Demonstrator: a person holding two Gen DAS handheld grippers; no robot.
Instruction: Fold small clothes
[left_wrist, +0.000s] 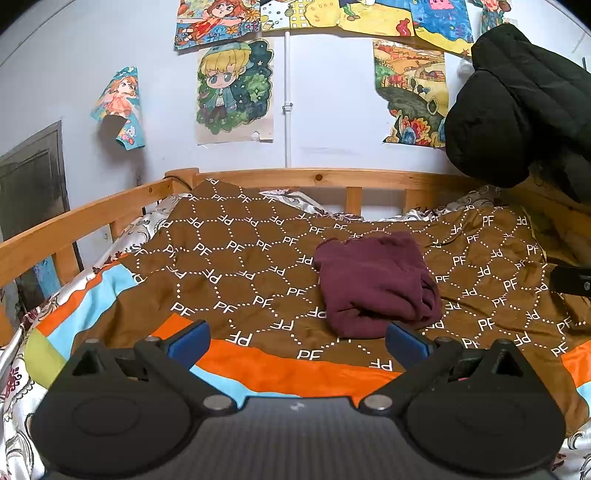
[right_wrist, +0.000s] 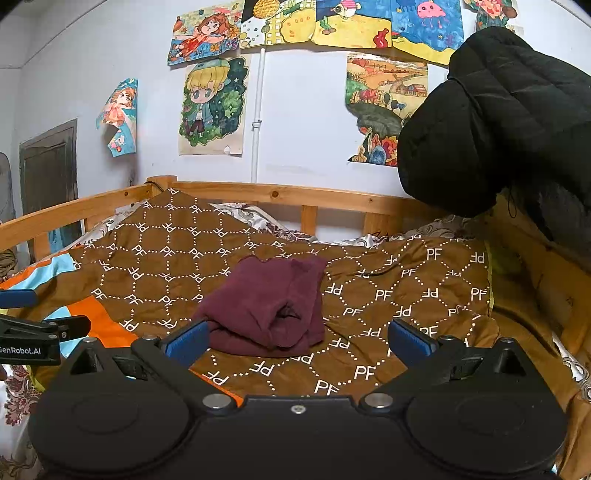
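Maroon garment (left_wrist: 376, 284) lay folded into a thick bundle on the brown quilt (left_wrist: 236, 258) printed with white PF letters — roughly mid-bed, its rolled edge facing the cameras. Neither tool touched it. The left gripper (left_wrist: 297, 338) hung above the quilt's orange stripe (left_wrist: 295, 373), jaws spread wide and holding nothing, with the bundle just beyond its right blue pad (left_wrist: 404, 341). The right gripper (right_wrist: 297, 338) stood equally wide and empty, its left blue pad (right_wrist: 188, 339) overlapping the garment's near edge in that view, though contact could not be judged. Around the bedding ran a wooden bed rail (left_wrist: 332, 179). A black puffy jacket (left_wrist: 517, 107) hung at the right — beside coloured drawings (left_wrist: 234, 90) taped to the pale wall (left_wrist: 332, 122).
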